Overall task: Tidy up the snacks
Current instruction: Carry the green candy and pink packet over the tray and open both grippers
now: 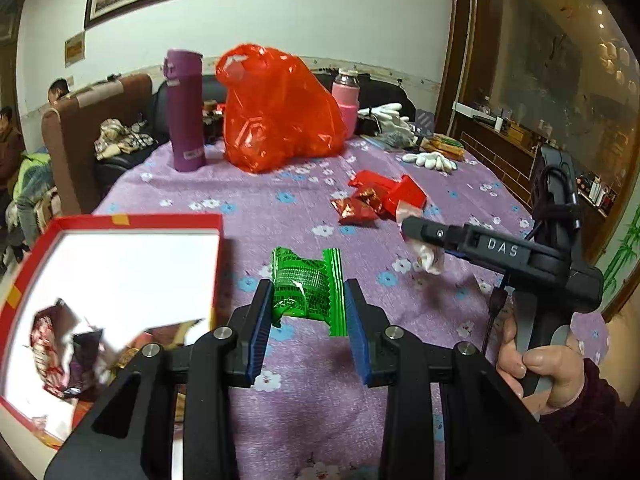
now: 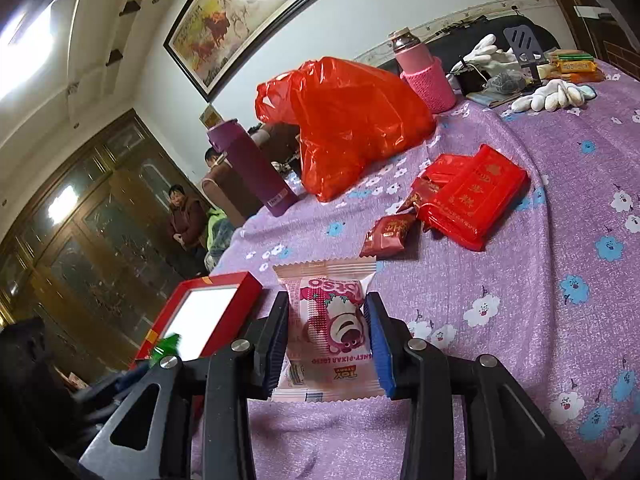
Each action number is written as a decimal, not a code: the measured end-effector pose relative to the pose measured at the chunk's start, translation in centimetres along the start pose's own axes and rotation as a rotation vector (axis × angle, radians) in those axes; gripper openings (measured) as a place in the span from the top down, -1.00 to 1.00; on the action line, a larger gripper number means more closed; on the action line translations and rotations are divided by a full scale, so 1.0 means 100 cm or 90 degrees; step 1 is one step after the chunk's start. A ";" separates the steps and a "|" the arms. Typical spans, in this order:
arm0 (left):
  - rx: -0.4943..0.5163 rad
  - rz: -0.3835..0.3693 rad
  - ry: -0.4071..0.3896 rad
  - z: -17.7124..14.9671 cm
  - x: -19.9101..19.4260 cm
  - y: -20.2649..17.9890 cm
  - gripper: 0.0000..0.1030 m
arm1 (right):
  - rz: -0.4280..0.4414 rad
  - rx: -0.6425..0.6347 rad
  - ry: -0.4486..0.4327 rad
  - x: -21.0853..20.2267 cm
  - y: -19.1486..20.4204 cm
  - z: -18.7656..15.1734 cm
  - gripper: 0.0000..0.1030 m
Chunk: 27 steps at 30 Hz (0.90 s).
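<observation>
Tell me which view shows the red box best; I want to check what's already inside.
The left wrist view: the red box sits close, its white interior open, several snack packets in its near corner. The right wrist view catches only one corner, contents hidden.

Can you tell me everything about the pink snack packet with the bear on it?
The pink snack packet is a small sealed pillow pack of shiny plastic, pale pink with crimped, zigzag ends. A pink bear face, a strawberry and printed letters show on its front, seen upside down. The right gripper pinches it by its two sides between blue-edged pads, so it bulges a little in the middle. It is held above the purple flowered tablecloth, not lying on it, to the right of the red box.
</observation>
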<state>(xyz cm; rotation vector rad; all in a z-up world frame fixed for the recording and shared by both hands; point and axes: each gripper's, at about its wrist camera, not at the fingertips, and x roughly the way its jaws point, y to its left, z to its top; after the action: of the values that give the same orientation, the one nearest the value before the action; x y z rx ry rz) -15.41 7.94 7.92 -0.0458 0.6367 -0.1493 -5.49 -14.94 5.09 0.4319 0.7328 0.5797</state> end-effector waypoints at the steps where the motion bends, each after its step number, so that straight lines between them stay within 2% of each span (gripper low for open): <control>1: 0.003 0.003 -0.004 0.001 -0.002 0.000 0.36 | 0.000 -0.002 -0.001 0.000 0.001 0.000 0.27; 18: 0.009 -0.007 -0.014 0.002 -0.007 -0.004 0.36 | -0.007 -0.016 -0.016 -0.004 0.005 -0.001 0.27; 27: -0.003 0.007 -0.054 0.012 -0.027 0.012 0.36 | 0.005 -0.042 -0.025 -0.004 0.025 0.004 0.27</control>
<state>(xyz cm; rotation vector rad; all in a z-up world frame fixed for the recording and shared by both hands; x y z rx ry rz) -16.70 9.57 10.42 -0.0535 0.5533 -0.1350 -6.30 -13.39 6.96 0.3847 0.6722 0.5998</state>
